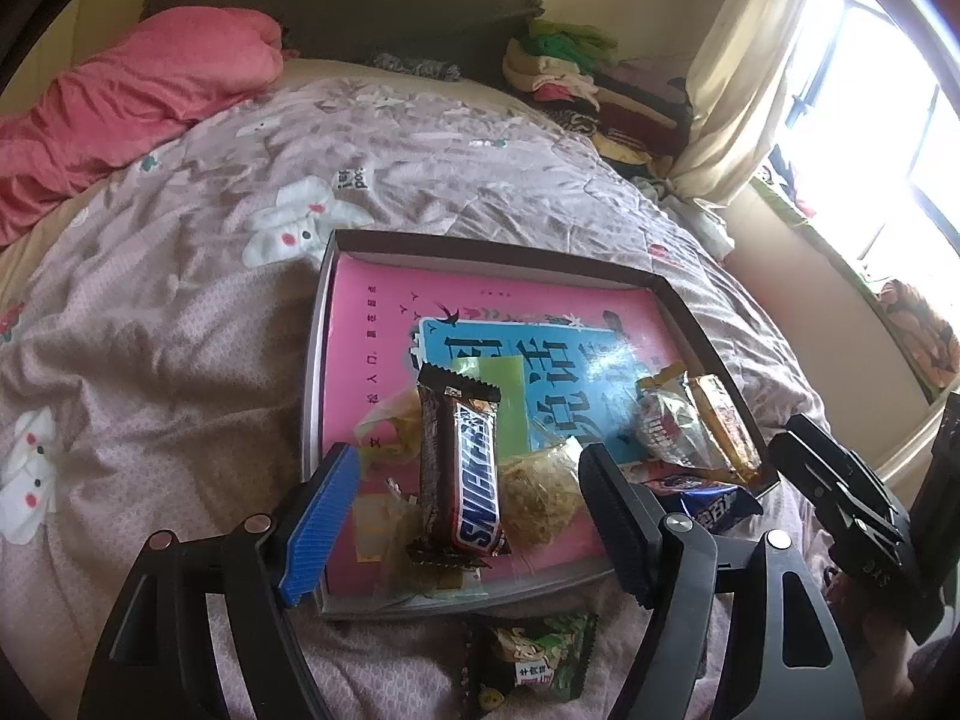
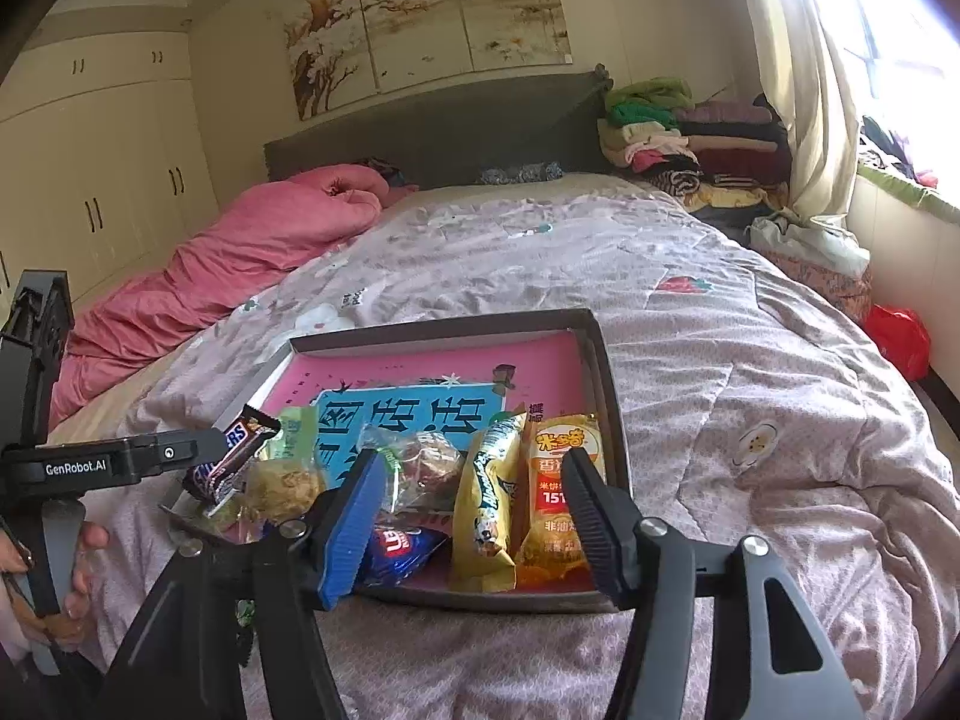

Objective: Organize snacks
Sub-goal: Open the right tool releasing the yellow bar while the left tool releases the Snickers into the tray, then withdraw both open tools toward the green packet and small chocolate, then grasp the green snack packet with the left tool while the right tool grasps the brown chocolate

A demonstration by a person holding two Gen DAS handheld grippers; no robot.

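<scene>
- Left gripper [image 1: 471, 516] is hovering over the near left part of the box lid [image 1: 456, 243], jaws spread wide, nothing between them being pinched; the Snickers bar [image 1: 462, 468] is lying loose in the gap, resting tilted on other packets.
- The bar is looking light, fairly stiff, with a slick glossy wrapper; a pinch across its middle width would likely be holding better than the crimped ends.
- Green-and-dark packet [image 1: 531, 657] is sitting outside the lid on the quilt [image 1: 180, 360], just beside the near rim: still to be brought in, by my reading.
- Clear-wrapped pastry [image 1: 540, 498] is lying touching the bar's right side; soft and crushable, wanting a gentle squeeze.
- Blue packet [image 2: 399, 552] is lying at the near rim, partly hidden behind the right gripper's blue pad.
- Right gripper [image 2: 474, 525] is also standing open, holding nothing, poised over the lid's near right corner.
- Yellow stick pack [image 2: 486, 510] and orange rice-cracker bag [image 2: 555, 462] are standing side by side, touching, against the right wall; puffy, light, probably brittle inside.
</scene>
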